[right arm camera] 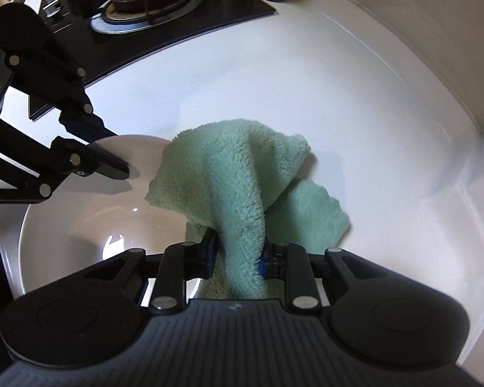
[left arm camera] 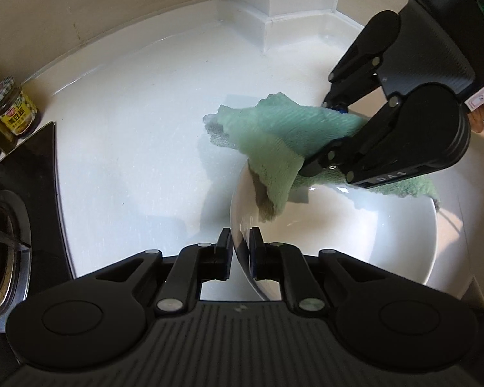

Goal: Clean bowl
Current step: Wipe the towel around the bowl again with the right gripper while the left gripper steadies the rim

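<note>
I see the left hand-held gripper (left arm camera: pixel 240 248) pinching the near rim of the white bowl (left arm camera: pixel 355 225), one finger inside, one outside. Bowl sits on the white surface (left arm camera: pixel 129 161), just right of the black stove (right arm camera: pixel 138 3). Right hand-held gripper (right arm camera: pixel 237 248) is clamped on a green cloth (right arm camera: pixel 238 174); cloth drapes over the bowl's rim, part inside the bowl, part hanging outside onto the surface. Bowl otherwise holds nothing I can make out. A jar (left arm camera: pixel 14 109) stands by the wall, beside the stove.
</note>
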Demonstrator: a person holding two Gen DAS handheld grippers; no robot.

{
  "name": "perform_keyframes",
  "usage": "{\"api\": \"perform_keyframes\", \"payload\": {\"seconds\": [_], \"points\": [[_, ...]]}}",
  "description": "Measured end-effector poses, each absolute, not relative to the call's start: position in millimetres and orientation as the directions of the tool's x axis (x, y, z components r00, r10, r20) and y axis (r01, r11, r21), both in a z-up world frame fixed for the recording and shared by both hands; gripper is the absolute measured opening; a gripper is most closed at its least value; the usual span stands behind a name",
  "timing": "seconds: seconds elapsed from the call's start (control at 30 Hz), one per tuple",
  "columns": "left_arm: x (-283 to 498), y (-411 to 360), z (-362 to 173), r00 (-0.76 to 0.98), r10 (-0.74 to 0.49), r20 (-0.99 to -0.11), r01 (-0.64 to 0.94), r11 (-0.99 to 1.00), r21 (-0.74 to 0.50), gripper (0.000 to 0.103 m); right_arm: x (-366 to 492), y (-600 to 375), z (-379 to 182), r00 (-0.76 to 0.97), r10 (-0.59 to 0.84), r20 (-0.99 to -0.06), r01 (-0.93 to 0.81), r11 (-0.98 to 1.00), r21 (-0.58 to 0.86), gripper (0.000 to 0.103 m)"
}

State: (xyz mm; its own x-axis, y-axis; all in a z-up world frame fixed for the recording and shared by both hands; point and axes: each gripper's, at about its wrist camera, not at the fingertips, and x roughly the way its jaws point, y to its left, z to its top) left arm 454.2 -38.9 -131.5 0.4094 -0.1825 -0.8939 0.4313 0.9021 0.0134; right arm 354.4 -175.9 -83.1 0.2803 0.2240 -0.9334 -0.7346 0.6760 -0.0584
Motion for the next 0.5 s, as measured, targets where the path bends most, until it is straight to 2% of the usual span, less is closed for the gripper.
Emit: {"api": "perform_keyframes", "payload": {"seconds": [0.33, 0.5], "points": [[462, -44, -137, 0.418, -0.195, -0.887, 0.484, 0.874, 0.035, 0.009, 352, -189, -83, 0.217, 0.194, -0.957, -0.743, 0.668, -0.033, 0.017], [468, -49, -137, 0.420, -0.172, -0.891, 0.550, 0.829, 0.099, 0.011, 363, -169, -84, 0.248, 0.156, -0.956, -0.783, 0.613, -0.102, 0.019]]}}
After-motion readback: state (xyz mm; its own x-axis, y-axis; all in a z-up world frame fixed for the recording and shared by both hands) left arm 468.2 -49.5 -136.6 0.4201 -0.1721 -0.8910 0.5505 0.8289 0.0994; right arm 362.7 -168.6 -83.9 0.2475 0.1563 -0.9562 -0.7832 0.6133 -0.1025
